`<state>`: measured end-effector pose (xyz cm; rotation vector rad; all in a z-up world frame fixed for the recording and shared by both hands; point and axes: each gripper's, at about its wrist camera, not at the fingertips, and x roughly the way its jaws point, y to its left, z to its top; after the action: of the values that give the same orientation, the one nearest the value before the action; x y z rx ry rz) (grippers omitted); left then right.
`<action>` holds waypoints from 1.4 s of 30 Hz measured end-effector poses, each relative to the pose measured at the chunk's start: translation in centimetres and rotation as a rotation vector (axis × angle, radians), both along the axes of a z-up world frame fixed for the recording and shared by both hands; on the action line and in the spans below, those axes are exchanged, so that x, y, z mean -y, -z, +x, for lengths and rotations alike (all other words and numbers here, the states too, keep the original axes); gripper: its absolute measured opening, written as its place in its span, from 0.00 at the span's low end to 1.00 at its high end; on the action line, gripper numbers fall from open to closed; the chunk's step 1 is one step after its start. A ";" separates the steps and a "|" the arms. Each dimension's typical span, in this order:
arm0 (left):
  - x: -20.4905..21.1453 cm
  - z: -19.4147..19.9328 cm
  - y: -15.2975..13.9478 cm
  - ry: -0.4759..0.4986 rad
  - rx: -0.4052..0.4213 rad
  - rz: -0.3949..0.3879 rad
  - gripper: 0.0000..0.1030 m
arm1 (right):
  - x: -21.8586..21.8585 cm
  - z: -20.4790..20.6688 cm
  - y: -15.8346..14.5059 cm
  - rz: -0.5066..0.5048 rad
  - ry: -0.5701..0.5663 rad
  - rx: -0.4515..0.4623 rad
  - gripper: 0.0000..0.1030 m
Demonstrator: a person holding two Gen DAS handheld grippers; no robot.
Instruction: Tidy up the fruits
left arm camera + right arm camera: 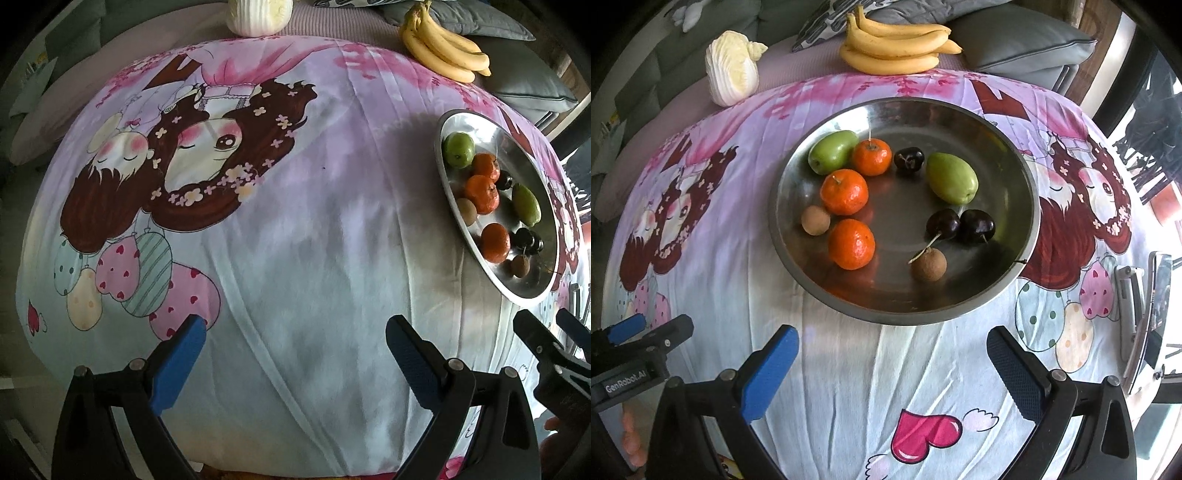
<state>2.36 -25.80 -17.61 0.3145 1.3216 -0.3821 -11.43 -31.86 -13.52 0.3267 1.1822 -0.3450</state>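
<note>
3 tangerines [844,192] sit in the left half of the metal bowl [1012,162], which fills the middle of the right wrist view on a cartoon-print bedsheet [849,369]. 2 green fruits [953,178] lie toward the bowl's upper part, 3 dark cherries [977,226] toward its right and top, and 2 small brown longans [929,264] near its lower edge and left side. Bananas [894,48] rest at the top centre beyond the sheet, with a pale cabbage [733,72] at the upper left. Both grippers are empty, jaws spread wide: the right gripper [892,362] just below the bowl, the left gripper [295,350] over bare sheet, the bowl at that frame's right edge.
</note>
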 end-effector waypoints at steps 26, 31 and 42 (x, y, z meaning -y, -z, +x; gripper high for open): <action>1.1 -0.8 1.1 0.010 -0.053 0.010 0.95 | 0.0 0.1 0.4 -0.001 -0.012 -0.009 1.00; 1.1 -0.8 0.9 0.010 -0.059 0.008 0.95 | 0.0 0.1 0.4 -0.001 -0.011 -0.008 1.00; 1.2 -0.7 0.7 0.013 -0.059 -0.001 0.95 | 0.3 0.0 0.2 -0.002 -0.007 -0.005 1.00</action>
<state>1.68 -27.04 -18.31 0.3134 1.3773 -0.4053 -11.45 -32.20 -13.75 0.3206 1.1876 -0.3411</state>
